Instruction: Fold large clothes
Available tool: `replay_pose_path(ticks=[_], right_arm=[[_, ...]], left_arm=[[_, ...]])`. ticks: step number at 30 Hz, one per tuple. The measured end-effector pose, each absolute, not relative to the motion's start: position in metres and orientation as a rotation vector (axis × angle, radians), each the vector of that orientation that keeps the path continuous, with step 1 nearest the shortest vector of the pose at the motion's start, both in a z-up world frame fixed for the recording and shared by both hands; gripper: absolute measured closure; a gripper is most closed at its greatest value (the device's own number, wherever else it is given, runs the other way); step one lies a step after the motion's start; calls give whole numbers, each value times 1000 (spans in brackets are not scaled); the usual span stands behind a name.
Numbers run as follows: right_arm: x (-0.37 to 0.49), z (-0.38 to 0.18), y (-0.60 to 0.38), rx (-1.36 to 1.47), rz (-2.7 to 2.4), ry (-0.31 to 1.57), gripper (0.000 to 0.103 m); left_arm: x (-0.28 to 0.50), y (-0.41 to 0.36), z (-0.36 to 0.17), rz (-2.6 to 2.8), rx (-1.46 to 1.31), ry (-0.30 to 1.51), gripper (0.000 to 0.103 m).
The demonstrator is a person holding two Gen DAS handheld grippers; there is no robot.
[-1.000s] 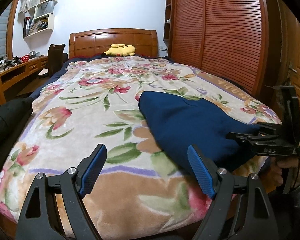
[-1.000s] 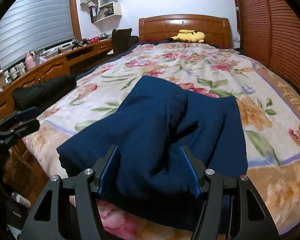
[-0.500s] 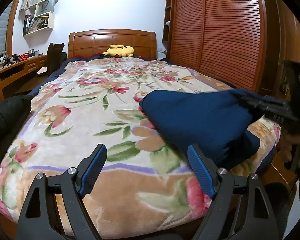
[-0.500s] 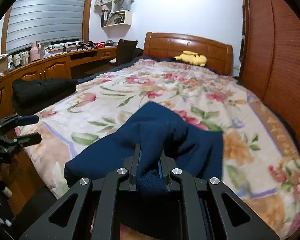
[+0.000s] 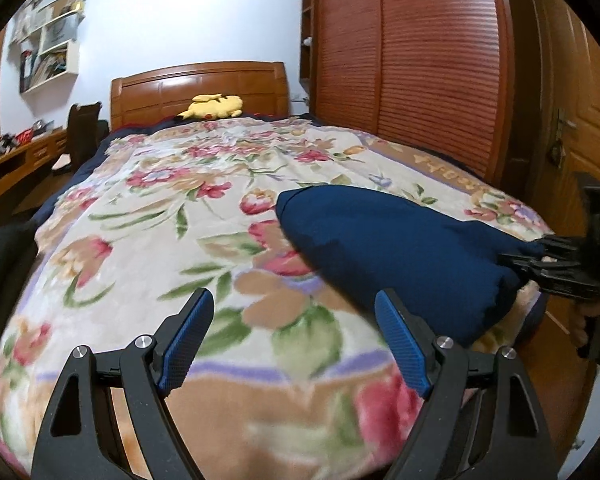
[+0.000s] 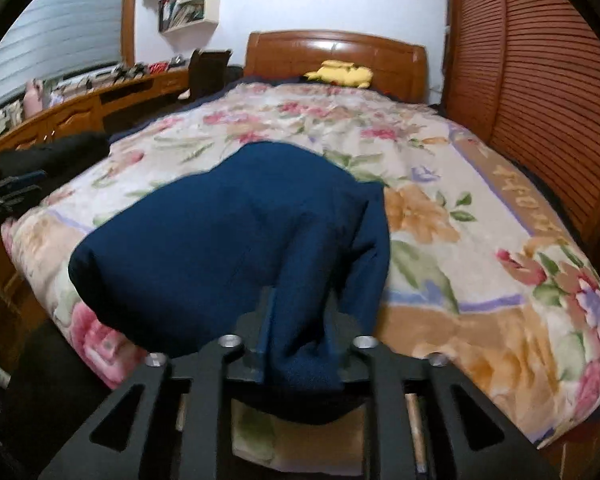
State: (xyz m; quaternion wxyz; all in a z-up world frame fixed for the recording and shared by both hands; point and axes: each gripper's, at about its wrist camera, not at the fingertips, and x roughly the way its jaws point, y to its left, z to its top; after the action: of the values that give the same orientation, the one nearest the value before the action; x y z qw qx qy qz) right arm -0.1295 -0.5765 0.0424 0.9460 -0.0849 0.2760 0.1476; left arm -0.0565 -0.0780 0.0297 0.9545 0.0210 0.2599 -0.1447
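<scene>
Your right gripper (image 6: pixel 298 332) has a thick bunch of the navy garment (image 6: pixel 236 240) between its jaws; the jaws are opening, yet in the right wrist view the cloth fills the gap and the pads press against it on both sides. From that pinch the garment spreads away from you in a rumpled, partly lifted mound over the near corner of the floral blanket (image 6: pixel 480 208), with one edge hanging toward the foot of the bed.

Your left gripper (image 5: pixel 294 342) has its jaws spread wide with nothing between them, only blanket beneath; its blue pads (image 5: pixel 188 338) are bare. The garment's near edge lies just beside the right-hand pad.

Farther off, a yellow plush toy (image 5: pixel 214 106) rests against the wooden headboard (image 5: pixel 200 88). Slatted wardrobe doors (image 5: pixel 440 60) run along the bed's right side, and a dark bundle (image 6: pixel 56 156) sits at the left edge by the desk (image 6: pixel 72 108).
</scene>
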Motion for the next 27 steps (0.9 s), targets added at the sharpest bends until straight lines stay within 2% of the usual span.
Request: replay_pose_path(ticks=[2, 5, 10, 19, 27], right_arm=[[-142, 43, -580, -175, 283, 552, 47], [-168, 43, -589, -162, 271, 531, 41], [-184, 23, -600, -88, 248, 557, 40], [-152, -3, -600, 31, 217, 606, 40], [-138, -14, -600, 79, 205, 590, 33]], left_arm=[[-42, -84, 30, -301, 53, 532, 19], [-14, -94, 31, -323, 62, 537, 19], [43, -110, 25, -341, 99, 555, 19], [143, -128, 1, -357, 127, 666, 19], [201, -136, -34, -323, 151, 784, 19]])
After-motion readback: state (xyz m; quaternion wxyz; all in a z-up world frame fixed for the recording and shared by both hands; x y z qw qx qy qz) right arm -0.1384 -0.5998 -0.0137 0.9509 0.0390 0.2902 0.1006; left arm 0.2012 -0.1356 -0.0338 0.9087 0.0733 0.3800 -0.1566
